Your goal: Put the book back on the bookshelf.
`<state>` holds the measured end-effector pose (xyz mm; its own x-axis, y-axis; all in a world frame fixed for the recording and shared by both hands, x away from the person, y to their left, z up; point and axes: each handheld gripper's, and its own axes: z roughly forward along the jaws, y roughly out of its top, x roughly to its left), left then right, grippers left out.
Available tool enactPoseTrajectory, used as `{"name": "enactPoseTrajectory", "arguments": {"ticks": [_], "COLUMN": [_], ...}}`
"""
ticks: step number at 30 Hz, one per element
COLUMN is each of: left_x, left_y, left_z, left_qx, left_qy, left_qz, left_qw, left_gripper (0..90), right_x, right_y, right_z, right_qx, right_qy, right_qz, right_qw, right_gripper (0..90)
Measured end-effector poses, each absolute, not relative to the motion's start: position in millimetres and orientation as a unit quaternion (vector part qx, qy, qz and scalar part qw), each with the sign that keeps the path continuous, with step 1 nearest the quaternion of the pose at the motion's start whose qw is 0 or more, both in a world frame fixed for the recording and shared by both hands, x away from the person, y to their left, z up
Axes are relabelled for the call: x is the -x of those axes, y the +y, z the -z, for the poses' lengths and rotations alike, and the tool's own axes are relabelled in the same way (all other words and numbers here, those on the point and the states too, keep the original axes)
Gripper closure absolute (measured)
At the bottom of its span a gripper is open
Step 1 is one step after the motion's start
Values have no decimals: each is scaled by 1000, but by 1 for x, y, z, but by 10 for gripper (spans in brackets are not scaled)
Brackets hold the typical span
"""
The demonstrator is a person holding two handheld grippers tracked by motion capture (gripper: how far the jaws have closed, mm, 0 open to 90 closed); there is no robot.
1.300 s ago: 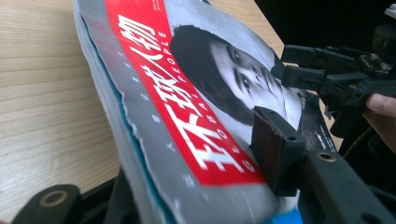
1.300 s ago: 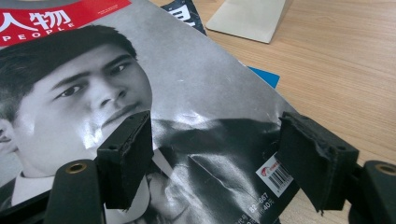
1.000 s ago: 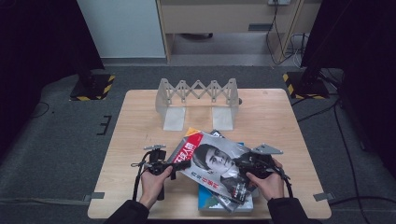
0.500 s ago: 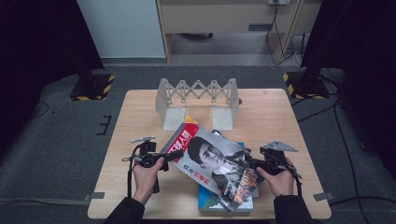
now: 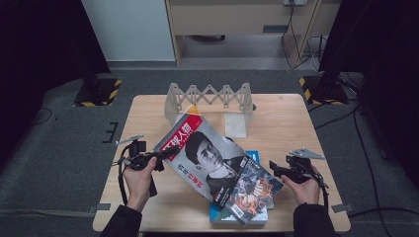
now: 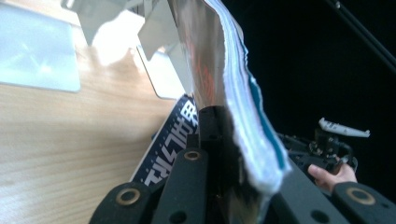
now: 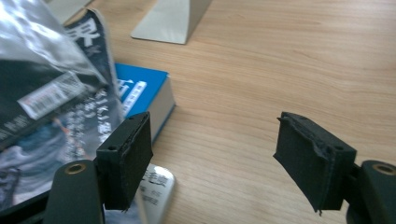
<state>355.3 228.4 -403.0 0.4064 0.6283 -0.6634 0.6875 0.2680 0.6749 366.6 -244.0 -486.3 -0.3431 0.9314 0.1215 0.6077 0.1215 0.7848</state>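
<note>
Work in hand: moving a magazine (image 5: 205, 155) from a pile at the table's near edge toward the expanding book rack (image 5: 210, 96) at the far side; judged from how things lie.

Left gripper (image 5: 160, 154): jaws closed on the magazine's left edge. In the left gripper view the page block (image 6: 243, 112) stands edge-on between the jaws, clamped near their tips.

Right gripper (image 5: 273, 168): jaws wide apart, nothing between them; it sits just right of the pile, clear of the magazine. In the right gripper view both pads (image 7: 128, 154) frame bare wood.

Magazine position: lifted and tilted, top corner close to the rack's front, lower right corner over the comic (image 5: 249, 190). Whether that corner rests on the comic or floats above it, I cannot tell.

Pile: comic on top, a blue book (image 5: 254, 158) beneath it, both flat on the table (image 5: 281, 111).

Rack: stands open; its slots and the two metal feet appear unoccupied apart from a small orange scrap at the left end, too small to identify.

Done: magazine gripped and raised off the pile by one edge.

Left: carry it the rest of the way, turn it upright, seat it in a slot, release. Comic and blue book untouched.

Risk, judged: a one-edge hold lets the pages sag; a second grip from the right would steady it.
</note>
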Motion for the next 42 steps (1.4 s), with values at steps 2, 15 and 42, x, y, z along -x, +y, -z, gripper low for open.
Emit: {"name": "enactPoseTrajectory", "arguments": {"ticks": [2, 15, 42], "left_x": [-356, -365, -372], "left_y": [230, 219, 270], "left_z": [397, 348, 273], "left_qx": [-604, -629, -576], "left_qy": [541, 506, 521], "left_qz": [18, -30, -149], "left_qw": [584, 590, 613], "left_gripper": [859, 860, 860], "right_x": [-367, -372, -381], "right_y": [-248, -269, -280], "right_z": [489, 502, 531], "right_qx": [-537, -553, -542], "right_qy": [720, 725, 761], "right_qz": [-388, -358, -293], "right_qw": [208, 200, 205], "right_gripper": [270, 248, 141]}}
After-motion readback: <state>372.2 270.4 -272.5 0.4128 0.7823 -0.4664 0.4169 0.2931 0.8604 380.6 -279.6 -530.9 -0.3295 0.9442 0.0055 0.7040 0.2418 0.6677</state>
